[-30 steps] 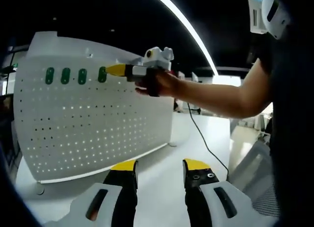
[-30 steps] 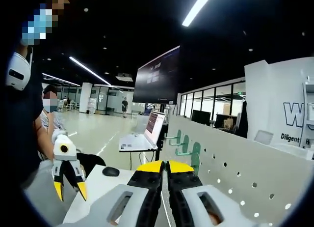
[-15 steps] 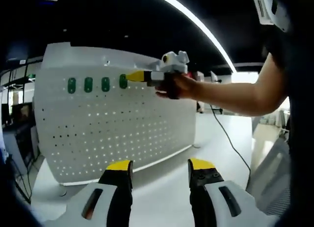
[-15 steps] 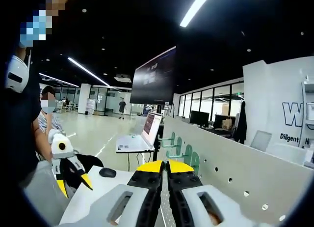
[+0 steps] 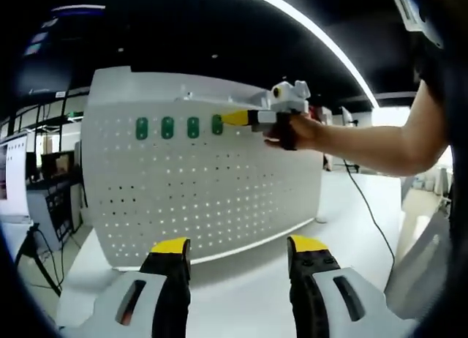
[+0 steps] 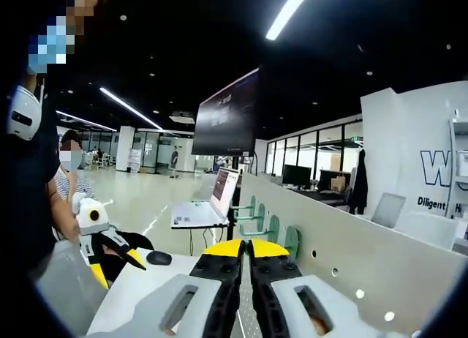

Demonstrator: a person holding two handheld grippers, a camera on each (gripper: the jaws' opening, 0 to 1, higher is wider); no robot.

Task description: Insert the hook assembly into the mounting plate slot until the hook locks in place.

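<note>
Left gripper view: the white perforated mounting plate [image 5: 197,184] stands upright on the white worktop [image 5: 241,294], and four green hooks [image 5: 179,127] sit in a row along its upper part. The right hand-held gripper [image 5: 232,118] comes in from the right, carried by the person's hand [image 5: 296,131], with its yellow tips right up against the rightmost green hook [image 5: 217,124]. From this side the tips look pressed together, though I cannot tell whether anything is pinched between them.

At the bottom of this view, the left hand-held gripper [image 5: 240,249] hovers low over the worktop, its two yellow-tipped jaws spread well apart with nothing between them. It points at the plate's lower edge, well apart from the hooks.

Right gripper view: we look along the plate [image 6: 351,250], which runs away to the right. The right hand-held gripper [image 6: 244,248] has its yellow tips closed together with no gap showing, and the green hooks [image 6: 270,224] stick out of the plate just beyond and above those tips, lined up one behind the other. Whether a hook is caught in the tips is hidden by the jaws themselves.

To the left in this view, the left hand-held gripper [image 6: 117,261] hangs with jaws apart beside the person's dark sleeve [image 6: 36,177]. Behind it, a black mouse [image 6: 158,257] lies on the worktop [image 6: 139,279], an open laptop [image 6: 212,203] sits on a stand further back, and a large dark monitor [image 6: 230,115] hangs above.
</note>
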